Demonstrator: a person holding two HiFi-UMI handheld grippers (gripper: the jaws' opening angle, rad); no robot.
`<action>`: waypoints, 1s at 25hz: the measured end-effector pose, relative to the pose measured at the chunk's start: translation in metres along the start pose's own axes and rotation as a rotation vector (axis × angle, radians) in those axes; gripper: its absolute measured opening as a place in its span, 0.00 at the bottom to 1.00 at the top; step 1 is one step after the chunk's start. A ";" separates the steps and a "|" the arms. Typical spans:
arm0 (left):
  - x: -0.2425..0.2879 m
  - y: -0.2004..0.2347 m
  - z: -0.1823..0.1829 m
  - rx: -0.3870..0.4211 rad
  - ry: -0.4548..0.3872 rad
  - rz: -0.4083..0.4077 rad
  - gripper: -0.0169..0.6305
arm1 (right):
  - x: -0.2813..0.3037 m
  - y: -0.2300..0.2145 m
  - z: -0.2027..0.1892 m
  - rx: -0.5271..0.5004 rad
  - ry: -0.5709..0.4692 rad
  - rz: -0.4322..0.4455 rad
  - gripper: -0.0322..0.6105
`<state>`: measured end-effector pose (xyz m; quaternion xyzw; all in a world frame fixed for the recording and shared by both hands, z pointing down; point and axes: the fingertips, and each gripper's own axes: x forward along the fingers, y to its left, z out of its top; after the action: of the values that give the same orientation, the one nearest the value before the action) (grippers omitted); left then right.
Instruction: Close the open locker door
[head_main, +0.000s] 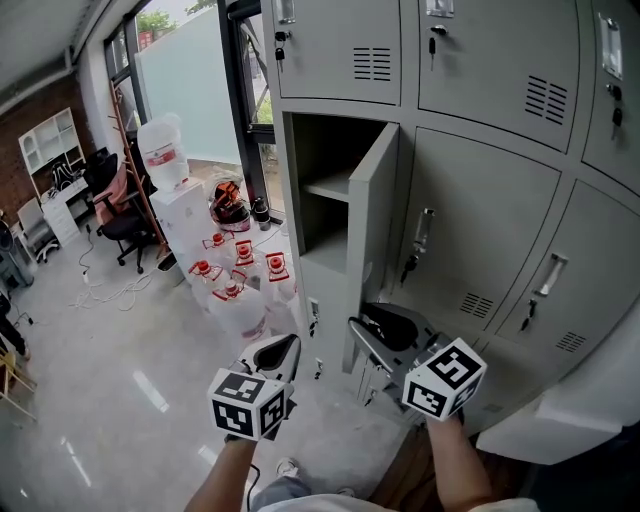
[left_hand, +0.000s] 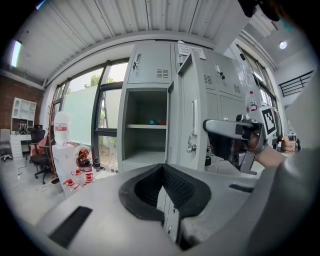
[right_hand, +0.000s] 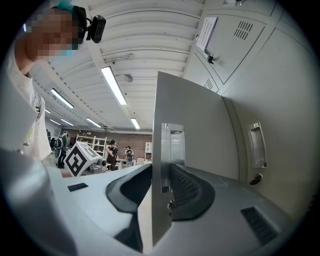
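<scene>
The grey locker door (head_main: 372, 230) stands swung out from its open compartment (head_main: 322, 195), which holds a shelf. My right gripper (head_main: 368, 322) sits at the door's lower free edge. In the right gripper view the door's edge (right_hand: 186, 165) runs between the jaws of that gripper (right_hand: 160, 175), and both black pads lie against it. My left gripper (head_main: 283, 348) hangs open in the air left of the door, with nothing between its jaws. From the left gripper (left_hand: 162, 175) I see the open door (left_hand: 192, 125), small blue and red items (left_hand: 155, 121) on the shelf, and the right gripper (left_hand: 225, 136).
Closed lockers (head_main: 480, 240) surround the open one. Left of the lockers stand several large water bottles (head_main: 240, 275), a water dispenser (head_main: 165, 160) and an office chair (head_main: 120, 215), with cables on the floor. People (right_hand: 114, 150) stand far behind.
</scene>
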<state>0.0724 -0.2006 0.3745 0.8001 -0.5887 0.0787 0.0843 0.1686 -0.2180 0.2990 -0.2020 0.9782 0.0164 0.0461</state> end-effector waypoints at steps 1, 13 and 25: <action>0.000 0.002 -0.002 -0.002 0.004 0.002 0.04 | 0.002 0.001 0.000 -0.002 0.000 0.002 0.23; 0.012 0.038 -0.010 -0.023 0.017 -0.018 0.04 | 0.044 0.010 -0.004 0.001 0.011 0.001 0.22; 0.031 0.098 -0.006 -0.028 0.012 -0.077 0.04 | 0.106 0.011 -0.011 -0.015 0.040 -0.045 0.21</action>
<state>-0.0124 -0.2563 0.3913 0.8205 -0.5578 0.0721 0.1020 0.0665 -0.2505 0.2999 -0.2244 0.9740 0.0185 0.0256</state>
